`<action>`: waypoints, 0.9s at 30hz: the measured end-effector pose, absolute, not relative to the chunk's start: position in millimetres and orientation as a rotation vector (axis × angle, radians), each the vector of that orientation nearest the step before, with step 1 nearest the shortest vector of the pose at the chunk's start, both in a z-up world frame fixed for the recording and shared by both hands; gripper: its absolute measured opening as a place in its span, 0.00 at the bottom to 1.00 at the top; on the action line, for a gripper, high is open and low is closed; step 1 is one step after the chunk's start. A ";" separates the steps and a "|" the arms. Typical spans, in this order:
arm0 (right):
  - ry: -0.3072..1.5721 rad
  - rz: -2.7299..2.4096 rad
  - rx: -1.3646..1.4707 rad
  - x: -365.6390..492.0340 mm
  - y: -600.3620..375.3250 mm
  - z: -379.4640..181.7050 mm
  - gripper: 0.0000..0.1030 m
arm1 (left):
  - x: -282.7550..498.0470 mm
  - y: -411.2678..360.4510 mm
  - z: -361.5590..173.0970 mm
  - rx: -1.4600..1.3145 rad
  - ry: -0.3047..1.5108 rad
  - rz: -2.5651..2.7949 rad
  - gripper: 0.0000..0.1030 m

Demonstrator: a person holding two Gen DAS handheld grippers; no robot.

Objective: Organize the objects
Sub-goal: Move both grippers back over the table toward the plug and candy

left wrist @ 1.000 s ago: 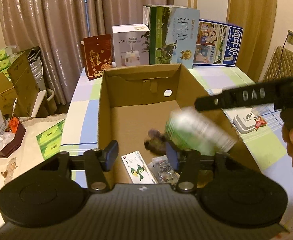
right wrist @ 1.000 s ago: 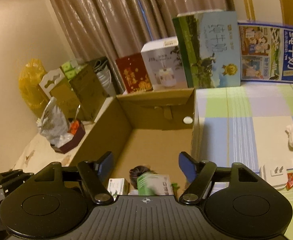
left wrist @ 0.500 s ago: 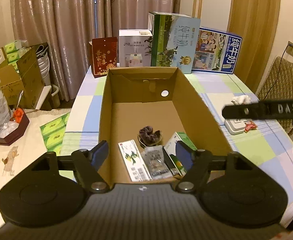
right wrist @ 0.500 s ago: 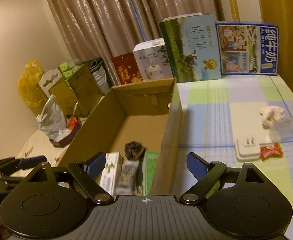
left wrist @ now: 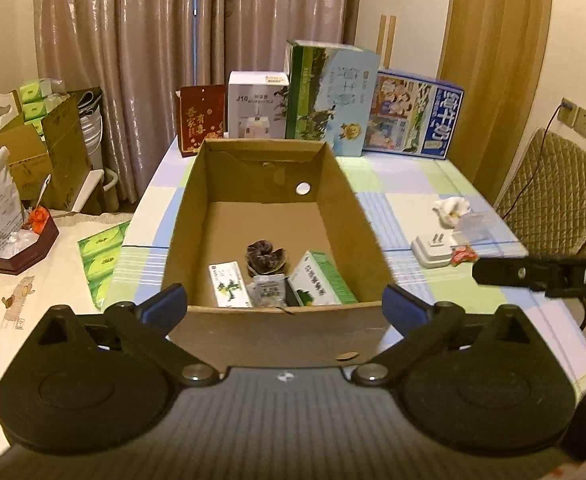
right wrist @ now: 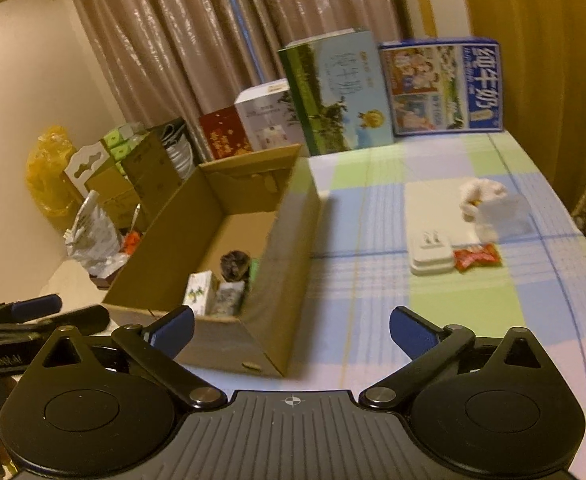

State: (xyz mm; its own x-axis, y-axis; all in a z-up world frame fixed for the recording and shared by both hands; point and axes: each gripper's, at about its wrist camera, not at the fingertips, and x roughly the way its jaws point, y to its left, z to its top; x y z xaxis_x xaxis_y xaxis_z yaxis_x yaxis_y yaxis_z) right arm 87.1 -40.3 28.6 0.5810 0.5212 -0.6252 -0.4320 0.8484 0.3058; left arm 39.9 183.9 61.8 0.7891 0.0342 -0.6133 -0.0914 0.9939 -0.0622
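Observation:
An open cardboard box (left wrist: 269, 332) stands on the checked tablecloth. Inside lie a green carton (left wrist: 321, 280), a small white-and-green packet (left wrist: 229, 290), a grey sachet (left wrist: 269, 290) and a dark scrunched item (left wrist: 263, 256). My left gripper (left wrist: 285, 306) hovers before the box's near wall, its jaws opening wide with nothing between them. My right gripper (right wrist: 291, 328) is off the box's (right wrist: 281, 248) right front corner, over the cloth, jaws also opening and empty. To its right lie a white plug adapter (right wrist: 431, 254), a red packet (right wrist: 477, 258) and a white crumpled thing (right wrist: 479, 196).
Tall cartons line the table's far edge: a green milk case (left wrist: 329, 96), a blue one (left wrist: 413, 116), a white box (left wrist: 257, 104), a red box (left wrist: 201, 118). A quilted chair (left wrist: 553, 200) stands at the right. A side table with a bag and tray (left wrist: 17, 248) is at the left.
The green carton, blurred above the box a second ago, now lies inside it. Both grippers drew back from the box and their jaws spread wider. The right one swung rightward over the cloth.

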 end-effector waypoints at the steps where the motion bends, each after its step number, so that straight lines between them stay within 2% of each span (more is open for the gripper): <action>1: 0.771 0.550 0.126 84.3 -46.2 28.3 0.98 | 37.2 180.5 63.0 -0.099 0.657 0.066 0.99; 13: 0.787 0.413 0.181 67.8 -125.7 22.2 0.98 | 19.6 129.1 71.2 -0.124 0.622 0.011 0.99; 27: 0.780 0.297 0.199 74.4 -188.7 14.5 0.98 | 44.3 65.6 64.1 -0.067 0.647 -0.122 0.99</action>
